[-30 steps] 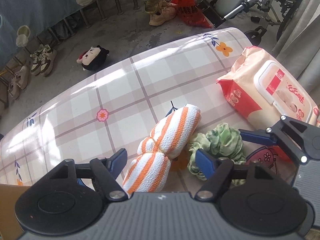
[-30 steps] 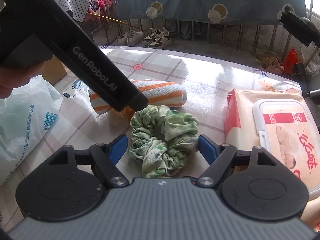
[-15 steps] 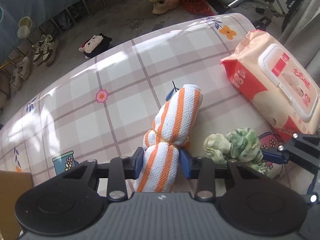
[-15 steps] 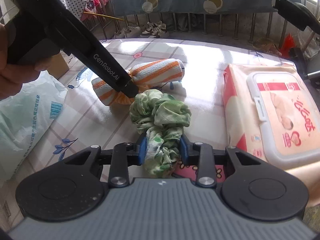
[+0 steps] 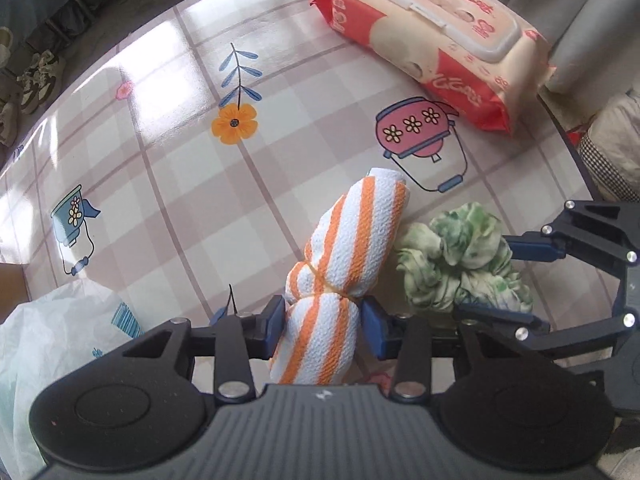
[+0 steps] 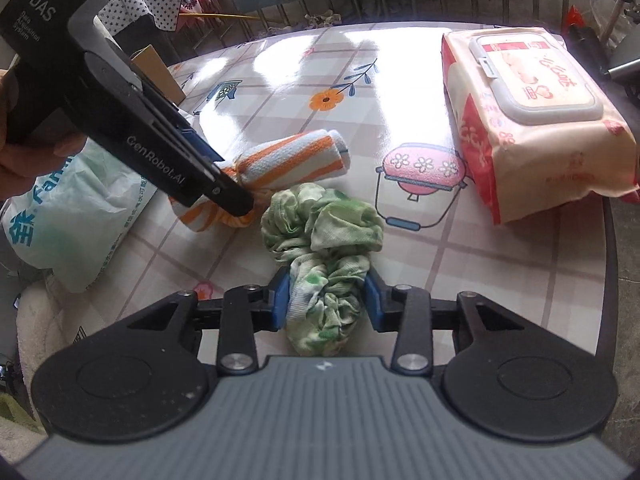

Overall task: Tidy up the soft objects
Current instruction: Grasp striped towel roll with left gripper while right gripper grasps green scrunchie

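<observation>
An orange-and-white striped rolled towel (image 5: 352, 240), tied with a band, sits between the blue pads of my left gripper (image 5: 324, 324). The pads press its near end while the jaws are opening. In the right wrist view the towel (image 6: 296, 160) slants just above the table under the left gripper (image 6: 234, 200). A green tie-dye scrunchie (image 6: 320, 224) is pinched at its near end by my right gripper (image 6: 326, 298), whose jaws are also opening. From the left wrist view the scrunchie (image 5: 460, 256) lies right of the towel, inside the right gripper (image 5: 484, 280).
A pack of wet wipes (image 6: 532, 120) lies at the far right of the checked tablecloth (image 5: 168, 184). A white plastic bag (image 6: 72, 216) sits at the left edge, a cardboard box (image 6: 152, 64) behind it. The table's dark rim (image 6: 608, 240) runs close on the right.
Both grippers closed, the left on the towel and the right on the scrunchie. Both then carried them across the tablecloth, to beside the pink pot print and nearer the plastic bag.
</observation>
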Demonstrator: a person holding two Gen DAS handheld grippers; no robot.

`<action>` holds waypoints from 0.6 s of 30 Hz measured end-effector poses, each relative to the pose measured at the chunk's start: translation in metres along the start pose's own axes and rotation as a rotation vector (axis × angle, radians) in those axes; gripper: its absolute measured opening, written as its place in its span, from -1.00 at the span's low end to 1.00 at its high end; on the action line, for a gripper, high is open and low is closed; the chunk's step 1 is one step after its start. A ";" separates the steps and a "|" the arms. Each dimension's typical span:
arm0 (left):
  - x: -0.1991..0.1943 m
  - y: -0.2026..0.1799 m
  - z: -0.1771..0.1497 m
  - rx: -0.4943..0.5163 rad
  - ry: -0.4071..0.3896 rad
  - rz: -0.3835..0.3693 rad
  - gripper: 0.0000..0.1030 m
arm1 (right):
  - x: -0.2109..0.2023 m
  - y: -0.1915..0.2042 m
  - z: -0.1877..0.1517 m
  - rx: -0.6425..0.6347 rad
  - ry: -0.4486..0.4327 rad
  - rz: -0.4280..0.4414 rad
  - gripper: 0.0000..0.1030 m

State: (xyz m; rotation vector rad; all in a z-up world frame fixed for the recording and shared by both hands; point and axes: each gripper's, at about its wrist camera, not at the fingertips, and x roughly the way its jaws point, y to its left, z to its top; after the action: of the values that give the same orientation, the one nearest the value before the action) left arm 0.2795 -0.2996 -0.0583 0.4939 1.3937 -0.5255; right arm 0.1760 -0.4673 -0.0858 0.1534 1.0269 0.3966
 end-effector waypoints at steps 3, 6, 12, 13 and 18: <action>-0.005 -0.011 -0.005 0.040 -0.054 0.056 0.29 | -0.007 0.008 -0.008 -0.018 -0.003 0.000 0.19; -0.003 -0.017 -0.006 0.082 -0.086 0.099 0.40 | -0.016 0.016 -0.006 -0.071 -0.035 -0.039 0.44; 0.020 -0.017 -0.001 0.073 -0.042 0.103 0.30 | -0.007 0.031 0.006 -0.177 -0.030 -0.061 0.54; 0.022 -0.015 -0.001 0.066 -0.038 0.097 0.30 | -0.003 0.032 0.007 -0.188 -0.021 -0.063 0.54; 0.020 -0.002 0.000 0.000 -0.035 0.012 -0.15 | 0.008 0.026 0.013 -0.158 -0.001 -0.053 0.13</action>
State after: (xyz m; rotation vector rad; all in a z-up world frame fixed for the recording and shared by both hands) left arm 0.2806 -0.3022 -0.0777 0.4905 1.3564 -0.5215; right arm 0.1842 -0.4396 -0.0779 -0.0151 0.9922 0.4273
